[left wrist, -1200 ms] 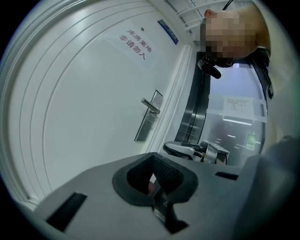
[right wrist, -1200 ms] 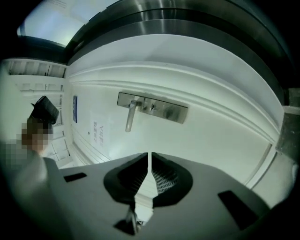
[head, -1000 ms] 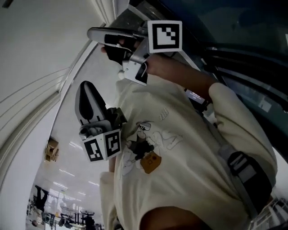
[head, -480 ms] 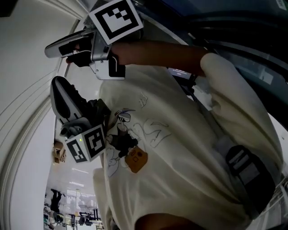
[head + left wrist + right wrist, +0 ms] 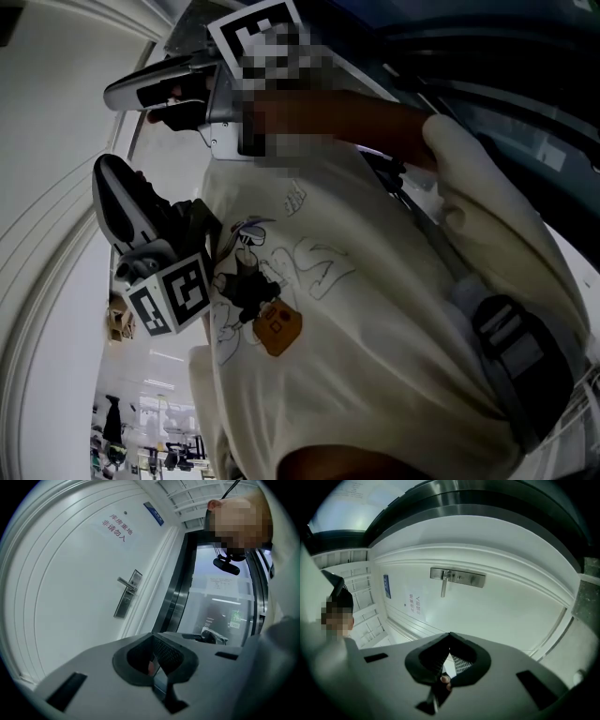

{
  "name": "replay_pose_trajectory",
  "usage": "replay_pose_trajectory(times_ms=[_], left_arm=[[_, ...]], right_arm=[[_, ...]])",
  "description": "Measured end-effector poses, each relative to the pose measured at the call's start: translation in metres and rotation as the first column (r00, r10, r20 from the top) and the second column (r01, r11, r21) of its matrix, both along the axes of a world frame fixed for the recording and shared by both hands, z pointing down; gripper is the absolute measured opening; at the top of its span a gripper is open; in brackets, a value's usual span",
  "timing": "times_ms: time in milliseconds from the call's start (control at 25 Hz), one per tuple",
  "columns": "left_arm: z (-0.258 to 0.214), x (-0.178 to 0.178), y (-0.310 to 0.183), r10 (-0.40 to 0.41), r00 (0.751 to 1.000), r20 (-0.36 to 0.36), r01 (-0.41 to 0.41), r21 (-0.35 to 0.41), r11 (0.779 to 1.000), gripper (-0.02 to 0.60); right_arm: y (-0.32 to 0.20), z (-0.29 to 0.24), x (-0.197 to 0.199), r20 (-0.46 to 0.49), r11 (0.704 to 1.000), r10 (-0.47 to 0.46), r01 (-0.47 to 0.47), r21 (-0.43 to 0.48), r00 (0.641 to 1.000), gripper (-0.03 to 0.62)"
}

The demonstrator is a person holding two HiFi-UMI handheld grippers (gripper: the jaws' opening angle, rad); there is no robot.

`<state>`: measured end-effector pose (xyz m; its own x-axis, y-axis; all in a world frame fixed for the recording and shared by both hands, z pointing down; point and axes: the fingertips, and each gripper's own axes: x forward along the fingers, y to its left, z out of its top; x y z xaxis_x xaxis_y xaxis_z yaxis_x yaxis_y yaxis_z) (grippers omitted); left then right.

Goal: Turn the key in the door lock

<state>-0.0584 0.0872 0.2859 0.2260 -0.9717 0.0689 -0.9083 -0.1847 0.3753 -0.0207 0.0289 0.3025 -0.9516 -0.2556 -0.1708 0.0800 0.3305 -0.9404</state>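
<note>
Closest to the head camera, a cream T-shirt (image 5: pixel 375 309) with a cartoon print fills most of the frame and is crossed by a grey strap (image 5: pixel 514 361) with a dark buckle. At the shirt's left edge the left gripper (image 5: pixel 105 173) is held with its marker cube (image 5: pixel 171 298) turned towards the lens. The right gripper (image 5: pixel 111 96) is raised above it, and the hand behind it is partly covered by mosaic.

In the left gripper view the two jaws are seen pressed together at their tips, with nothing pinched between them. The same is seen in the right gripper view: its jaws are brought tight together and nothing is gripped.

Beyond both sets of jaws a white door (image 5: pixel 70 588) with moulded panel lines is faced. The lock plate (image 5: pixel 124 603), with a lever handle (image 5: pixel 125 583) above its middle, is mounted near the door's edge, well apart from both grippers. In the right gripper view the plate (image 5: pixel 458 577) appears turned on its side, above the closed jaws. Any keyhole is too small to be made out.

Higher on the door, printed characters (image 5: pixel 117 527) and a small blue sign (image 5: pixel 153 513) can be seen. Next to the door's edge a dark metal frame (image 5: pixel 176 592) is set, and a glass panel (image 5: pixel 225 602) lies beyond it.
</note>
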Motion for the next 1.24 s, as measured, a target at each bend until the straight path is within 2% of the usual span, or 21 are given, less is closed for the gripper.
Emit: replay_pose_trajectory(times_ms=[160,240,360,520,720,1240], left_arm=[[0.010,-0.001,0.005,-0.006,1.000,-0.006,0.006,-0.023,1.000,0.005],[0.012,-0.003,0.003,-0.028,1.000,0.005,0.028,-0.017,0.999,0.005],[0.009,-0.004,0.003,-0.050,0.999,0.010,0.050,-0.009,0.999,0.005],[0.019,0.003,0.007,-0.049,0.999,0.000,0.049,-0.031,0.998,0.005],[0.015,0.002,0.005,-0.042,0.999,0.005,0.042,-0.035,0.998,0.005],[0.021,-0.002,-0.007,-0.045,0.999,0.015,0.046,-0.045,0.998,0.005]], right_arm=[[0.012,0.003,0.001,-0.013,1.000,0.001,-0.001,0.032,1.000,0.008],[0.018,0.006,-0.004,-0.072,0.991,-0.006,0.016,0.134,0.997,0.008],[0.028,0.008,-0.006,-0.183,0.952,0.038,0.021,0.306,0.982,0.008],[0.036,0.018,0.001,-0.264,0.919,0.131,-0.017,0.394,0.956,0.008],[0.039,0.012,-0.004,-0.294,0.893,0.174,-0.025,0.449,0.940,0.007],[0.032,0.019,-0.009,-0.338,0.876,0.200,-0.013,0.482,0.920,0.006]])
